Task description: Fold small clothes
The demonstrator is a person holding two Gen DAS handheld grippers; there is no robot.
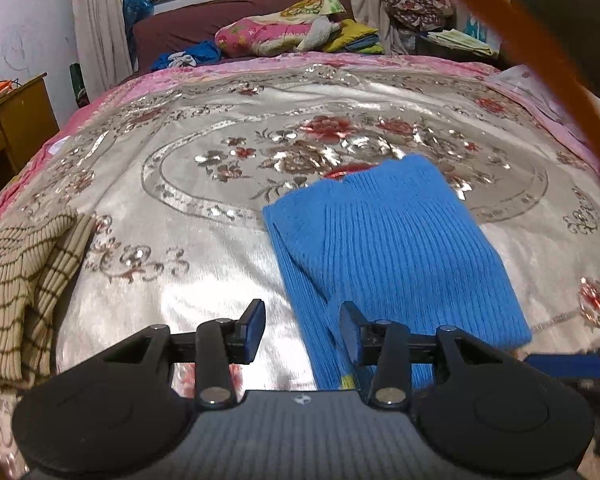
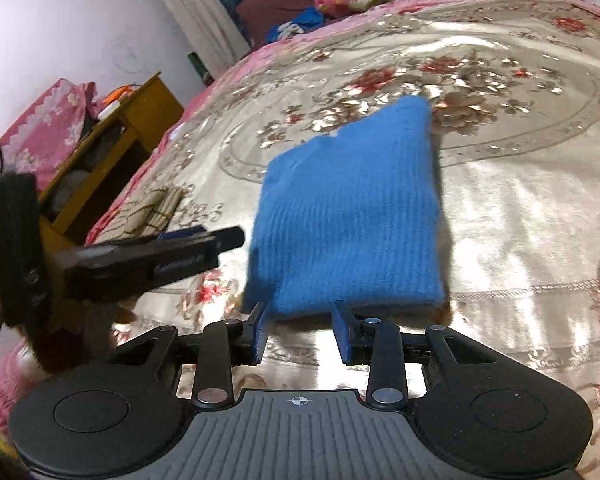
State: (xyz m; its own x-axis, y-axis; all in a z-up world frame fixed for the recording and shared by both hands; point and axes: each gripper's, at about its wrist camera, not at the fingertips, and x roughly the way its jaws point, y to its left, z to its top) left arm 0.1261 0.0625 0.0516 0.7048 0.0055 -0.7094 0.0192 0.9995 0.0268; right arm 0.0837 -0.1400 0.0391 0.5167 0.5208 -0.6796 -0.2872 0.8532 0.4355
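My bed (image 1: 204,264) under its floral satin cover carries the folded blue knit (image 1: 396,248) at centre and a striped beige garment (image 1: 24,280) at its left edge — my left fingers (image 1: 302,334) and right fingers (image 2: 300,332) both parted, gripping nothing.

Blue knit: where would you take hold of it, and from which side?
Grip the near folded edge of the blue knit, coming in low from the near side. That thick edge faces both open grippers: the right gripper already straddles it, and the left gripper sits at its near left corner. The far edge looks uneven.
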